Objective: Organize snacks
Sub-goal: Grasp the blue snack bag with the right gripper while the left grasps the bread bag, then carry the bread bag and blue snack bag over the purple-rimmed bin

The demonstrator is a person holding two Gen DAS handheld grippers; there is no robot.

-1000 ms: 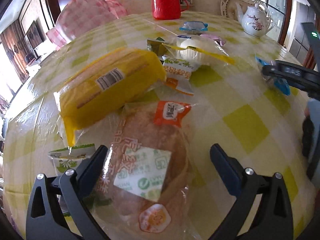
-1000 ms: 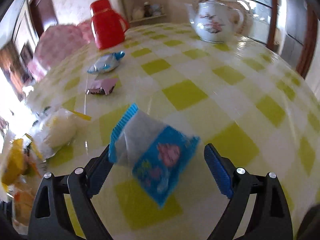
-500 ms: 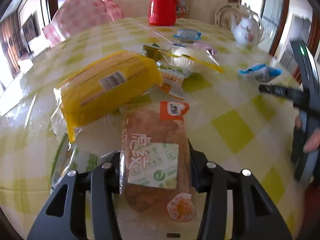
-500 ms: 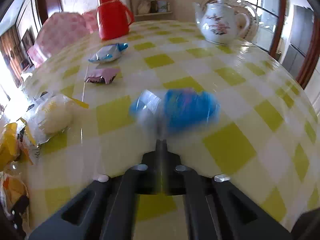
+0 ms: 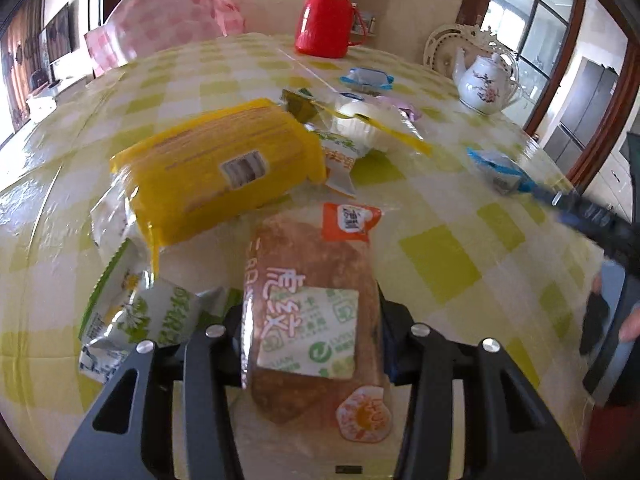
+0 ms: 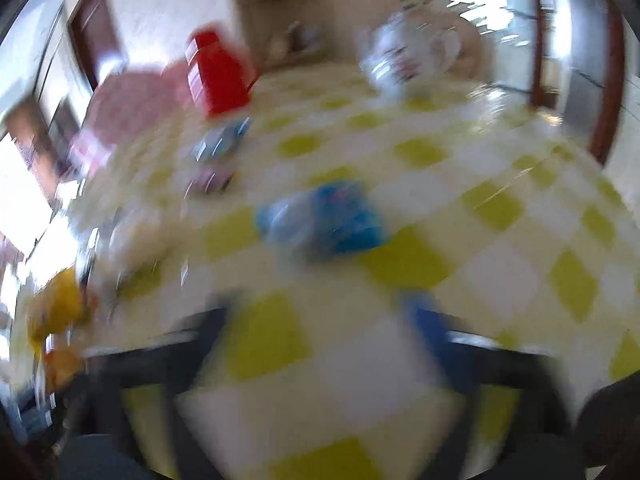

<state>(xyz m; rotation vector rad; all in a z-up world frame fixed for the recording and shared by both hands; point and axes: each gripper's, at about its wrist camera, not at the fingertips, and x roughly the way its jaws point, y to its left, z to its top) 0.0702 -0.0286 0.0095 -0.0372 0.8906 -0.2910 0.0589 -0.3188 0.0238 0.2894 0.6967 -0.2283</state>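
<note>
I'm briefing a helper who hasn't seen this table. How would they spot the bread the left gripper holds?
On the yellow-checked table, look nearest the camera, just in front of the big yellow packet. The bread loaf sits clamped in the left gripper. It alone is brown in clear wrap, with a green-and-white label and an orange tag.

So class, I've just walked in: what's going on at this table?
A person with two handheld grippers is sorting snacks on a checked table. The left gripper is shut on a bread pack, beside a yellow pack. The right gripper appears open in a blurred view, with a blue packet lying loose on the table beyond its fingers.
</note>
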